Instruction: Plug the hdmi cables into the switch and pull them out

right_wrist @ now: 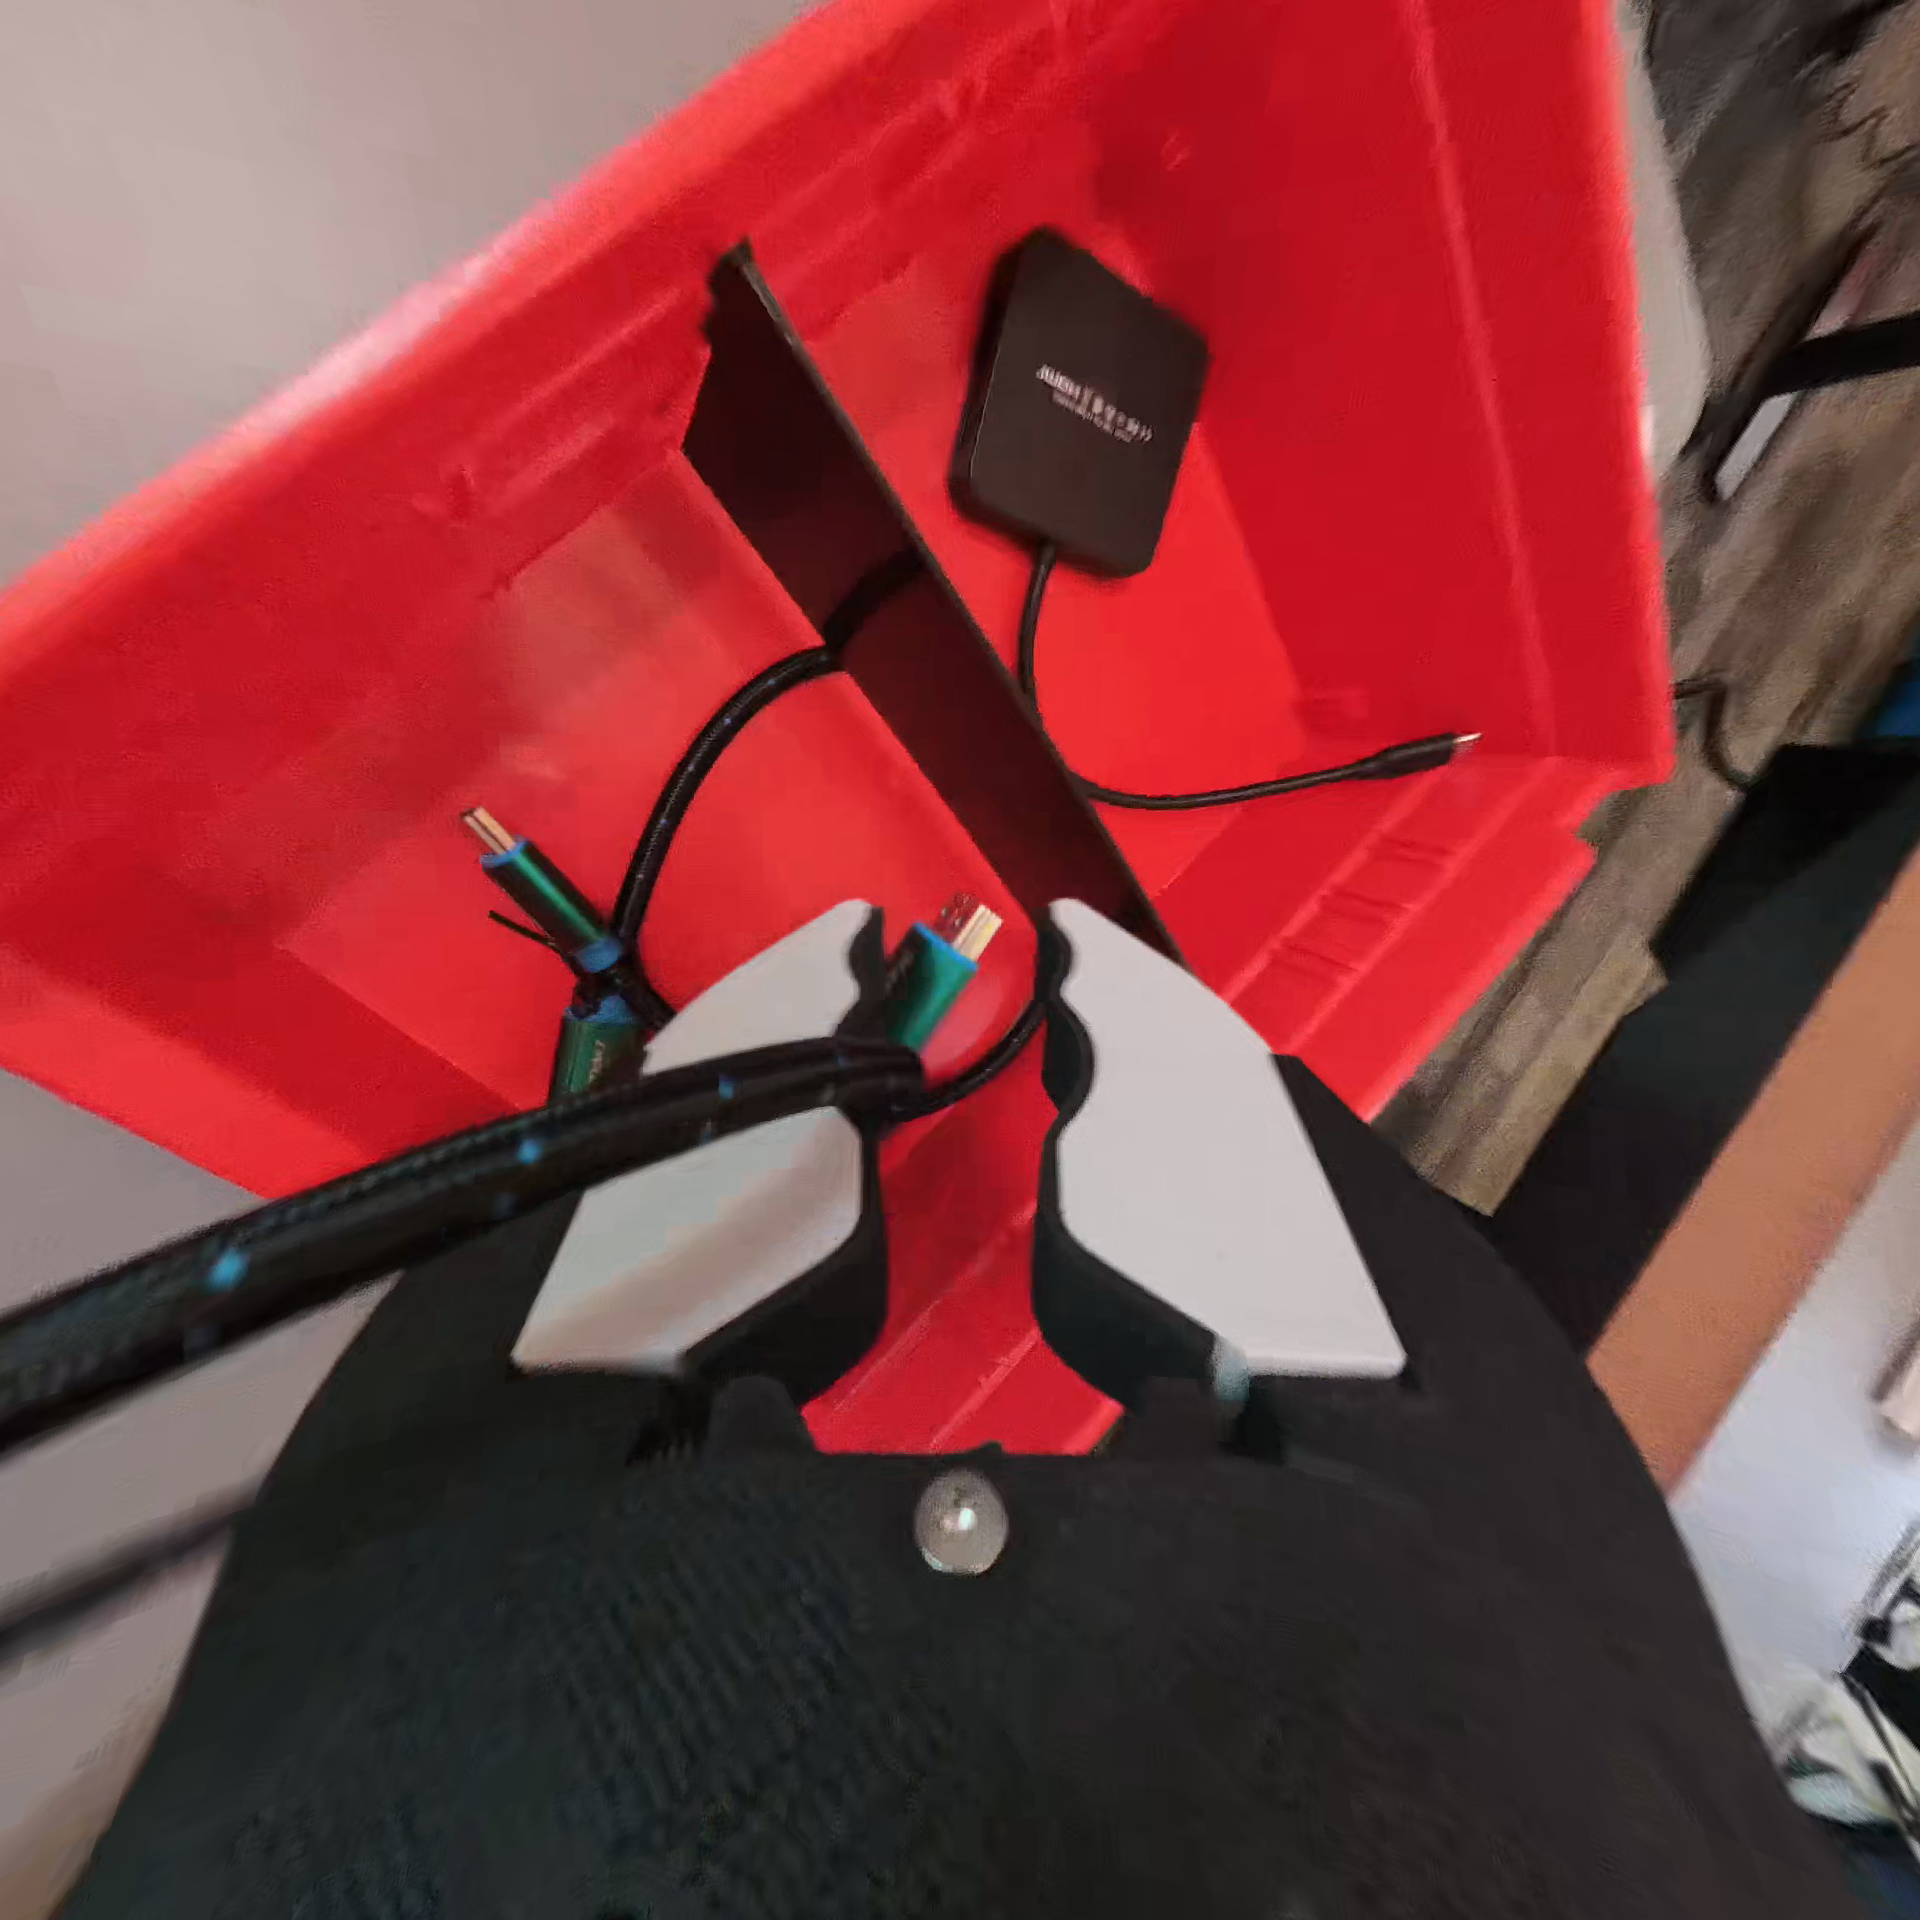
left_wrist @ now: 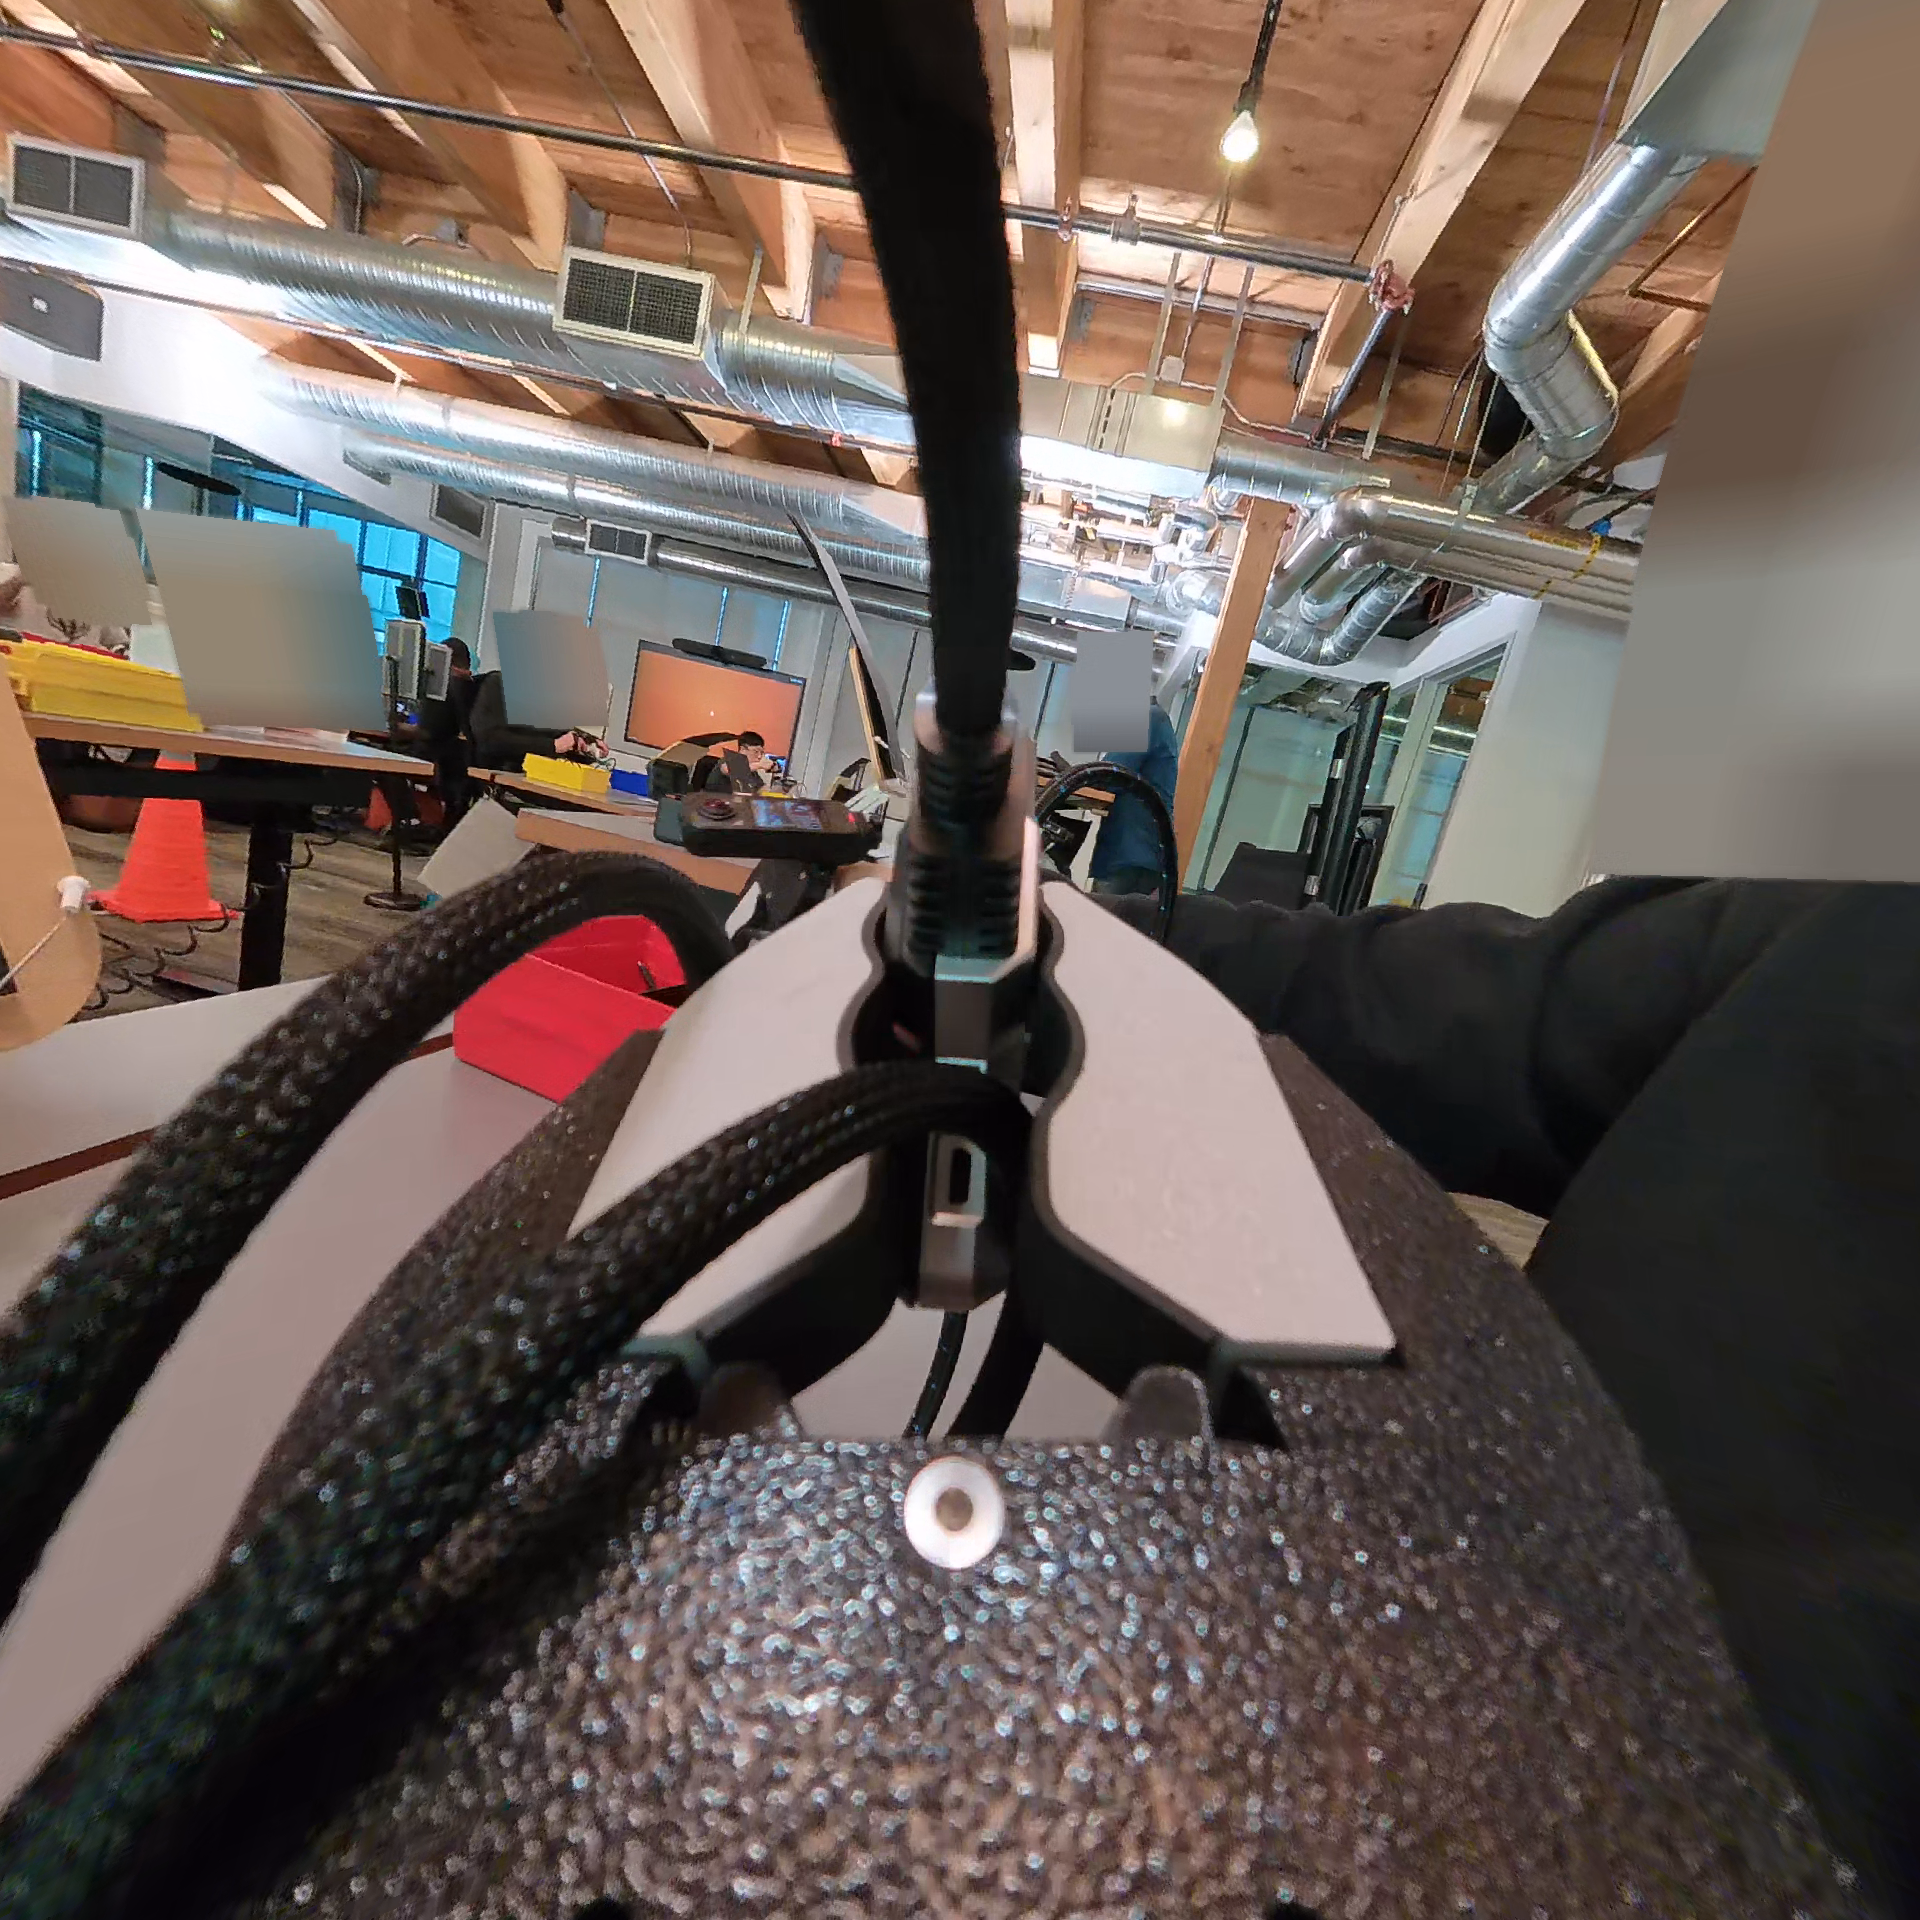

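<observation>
Left wrist view: the left gripper [left_wrist: 971,1049] clamps the grey switch [left_wrist: 961,1174], one cable [left_wrist: 961,416] plugged at 12 o'clock. The right gripper [right_wrist: 961,1023], unclenched, straddles a green HDMI plug [right_wrist: 935,982] above the red bin [right_wrist: 1351,312]; the braided cable [right_wrist: 416,1195] draped over its finger could snag and drag the plug aside.

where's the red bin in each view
Left wrist view: the red bin sits at centre-left on the table, partly hidden behind the braided cable and left gripper.
Right wrist view: the red bin fills the upper frame, its black divider running diagonally.
Shared landmark: the braided cable.
</observation>
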Demonstrator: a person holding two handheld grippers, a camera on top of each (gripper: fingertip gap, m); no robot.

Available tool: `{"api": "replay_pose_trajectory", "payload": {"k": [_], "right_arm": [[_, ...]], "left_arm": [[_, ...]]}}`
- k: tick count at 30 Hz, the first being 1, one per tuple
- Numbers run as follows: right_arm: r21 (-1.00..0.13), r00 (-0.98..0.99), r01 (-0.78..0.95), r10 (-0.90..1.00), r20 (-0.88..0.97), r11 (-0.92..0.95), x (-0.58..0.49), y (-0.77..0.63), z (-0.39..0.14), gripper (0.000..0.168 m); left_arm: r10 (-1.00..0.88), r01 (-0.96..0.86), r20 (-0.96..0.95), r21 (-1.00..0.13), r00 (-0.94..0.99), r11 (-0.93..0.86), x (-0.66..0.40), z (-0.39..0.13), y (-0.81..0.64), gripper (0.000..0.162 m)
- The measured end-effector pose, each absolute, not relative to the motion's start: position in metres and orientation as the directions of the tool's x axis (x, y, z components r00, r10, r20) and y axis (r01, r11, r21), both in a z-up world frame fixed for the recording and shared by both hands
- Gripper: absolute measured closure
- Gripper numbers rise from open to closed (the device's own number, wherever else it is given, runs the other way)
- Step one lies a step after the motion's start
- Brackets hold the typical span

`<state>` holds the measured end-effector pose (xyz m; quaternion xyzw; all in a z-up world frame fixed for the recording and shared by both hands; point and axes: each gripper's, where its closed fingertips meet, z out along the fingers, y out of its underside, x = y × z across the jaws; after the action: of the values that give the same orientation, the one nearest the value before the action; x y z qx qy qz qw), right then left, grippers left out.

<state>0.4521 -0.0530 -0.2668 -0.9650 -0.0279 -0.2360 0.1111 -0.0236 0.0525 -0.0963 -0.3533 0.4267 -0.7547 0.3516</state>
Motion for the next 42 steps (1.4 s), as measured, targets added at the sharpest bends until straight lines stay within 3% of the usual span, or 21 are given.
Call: {"api": "replay_pose_trajectory", "payload": {"k": [2,9,11,13,15,17,20,23,26,29,32,37,42], "right_arm": [[-0.174,0.883,0.102,0.008,0.469,-0.979,0.462,-0.055,-0.272,0.114],[-0.242,0.927,0.047,-0.048,0.371,-0.969,0.457,-0.062,-0.252,0.086],[-0.294,0.918,0.035,-0.086,0.387,-0.955,0.448,-0.061,-0.231,0.085],[-0.453,0.919,0.141,-0.055,0.391,-0.880,0.413,-0.038,-0.200,0.088],[-0.660,0.951,0.263,0.072,0.302,-0.704,0.336,-0.006,-0.167,0.090],[-0.808,0.931,0.325,0.317,0.182,-0.491,0.237,0.013,-0.143,0.093],[-0.892,0.821,0.358,0.549,0.159,-0.277,0.134,0.022,-0.127,0.101],[-0.962,0.808,0.184,0.589,0.029,-0.204,0.093,0.040,-0.104,0.110],[-0.986,0.727,0.073,0.684,-0.052,-0.153,0.067,0.043,-0.079,0.116],[-0.942,0.498,0.211,0.858,-0.128,-0.262,0.019,0.014,-0.105,0.115],[-0.903,0.497,0.287,0.856,-0.145,-0.319,0.005,0.011,-0.128,0.117],[-0.804,0.600,0.487,0.800,0.024,-0.341,0.053,-0.003,-0.161,0.097],[-0.947,0.557,0.239,0.829,-0.048,-0.216,0.011,-0.022,-0.128,0.104]], "left_arm": [[-0.824,0.219,0.243,-0.891,-0.512,-0.399,-0.021,-0.098,0.052,0.140],[-0.828,0.197,0.248,-0.900,-0.503,-0.390,-0.018,-0.105,0.051,0.140],[-0.830,0.196,0.263,-0.896,-0.491,-0.400,-0.018,-0.106,0.054,0.140],[-0.834,0.203,0.269,-0.892,-0.482,-0.405,-0.018,-0.106,0.057,0.140],[-0.832,0.209,0.279,-0.885,-0.480,-0.417,-0.017,-0.105,0.058,0.140],[-0.818,0.216,0.294,-0.870,-0.494,-0.443,-0.015,-0.103,0.057,0.140],[-0.778,0.230,0.302,-0.841,-0.551,-0.490,-0.015,-0.096,0.048,0.140],[-0.739,0.219,0.289,-0.834,-0.609,-0.507,-0.019,-0.091,0.036,0.140],[-0.736,0.206,0.268,-0.851,-0.622,-0.483,-0.023,-0.091,0.025,0.140],[-0.750,0.206,0.244,-0.868,-0.615,-0.451,-0.026,-0.091,0.021,0.140],[-0.732,0.184,0.204,-0.893,-0.650,-0.412,-0.030,-0.092,0.010,0.140],[-0.738,0.221,0.148,-0.899,-0.659,-0.378,-0.037,-0.085,0.002,0.140],[-0.783,0.281,0.144,-0.881,-0.605,-0.380,-0.037,-0.079,0.014,0.140]]}}
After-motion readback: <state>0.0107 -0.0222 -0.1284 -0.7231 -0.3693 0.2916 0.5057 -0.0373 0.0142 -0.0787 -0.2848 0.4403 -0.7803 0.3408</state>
